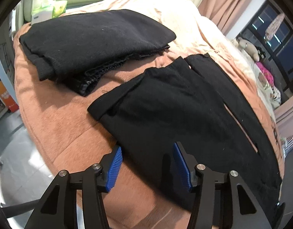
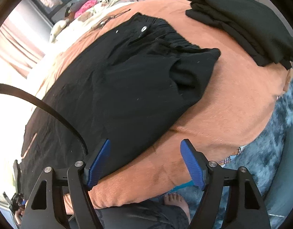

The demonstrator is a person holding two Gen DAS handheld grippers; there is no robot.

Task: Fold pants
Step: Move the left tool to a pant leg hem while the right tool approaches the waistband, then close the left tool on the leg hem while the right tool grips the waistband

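Observation:
Black pants (image 1: 184, 103) lie spread flat on an orange blanket (image 1: 56, 133), legs side by side with a narrow gap between them. In the right wrist view the pants (image 2: 127, 87) show their waistband with a metal button at the far end. My left gripper (image 1: 147, 148) is open and empty, its blue pads (image 1: 115, 166) straddling the near edge of a pant leg. My right gripper (image 2: 145, 143) is open and empty, hovering over the pants' near edge and the blanket (image 2: 232, 99).
A folded pile of black garments (image 1: 92, 42) lies on the blanket beyond the pants; it also shows in the right wrist view (image 2: 247, 24). A tissue pack (image 1: 50, 9) sits by the headboard. A black strap (image 2: 50, 110) crosses the right view. My bare foot (image 2: 177, 202) stands below.

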